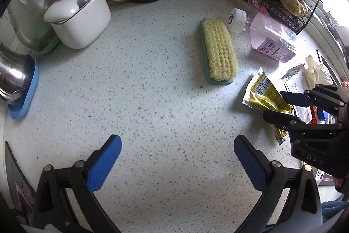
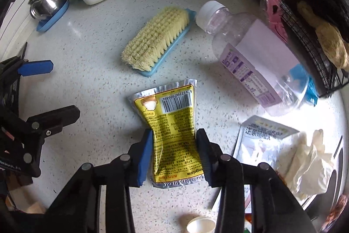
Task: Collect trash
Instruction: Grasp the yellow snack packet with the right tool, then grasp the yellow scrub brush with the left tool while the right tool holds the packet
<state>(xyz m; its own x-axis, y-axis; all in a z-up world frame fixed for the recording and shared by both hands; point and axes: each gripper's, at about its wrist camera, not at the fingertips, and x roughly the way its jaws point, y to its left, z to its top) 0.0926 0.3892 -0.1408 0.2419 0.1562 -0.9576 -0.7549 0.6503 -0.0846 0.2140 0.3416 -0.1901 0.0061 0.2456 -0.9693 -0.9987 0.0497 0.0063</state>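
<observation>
Right gripper (image 2: pixel 174 154) pinching the yellow pouch (image 2: pixel 172 123) on the counter (image 2: pixel 98 102).
Grasp step, by the look of it: pouch waist squeezed between both pads; next, lift it clear. Left gripper (image 1: pixel 176 165) hangs spread, empty. Beyond lie brush (image 2: pixel 157 38) and bottle (image 2: pixel 250 54).

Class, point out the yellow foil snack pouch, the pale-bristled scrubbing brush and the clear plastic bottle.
yellow foil snack pouch (image 2: pixel 174 121): right wrist view, printed middle.
pale-bristled scrubbing brush (image 1: pixel 219 50): left wrist view, bristles.
clear plastic bottle (image 2: pixel 257 58): right wrist view, label.
</observation>
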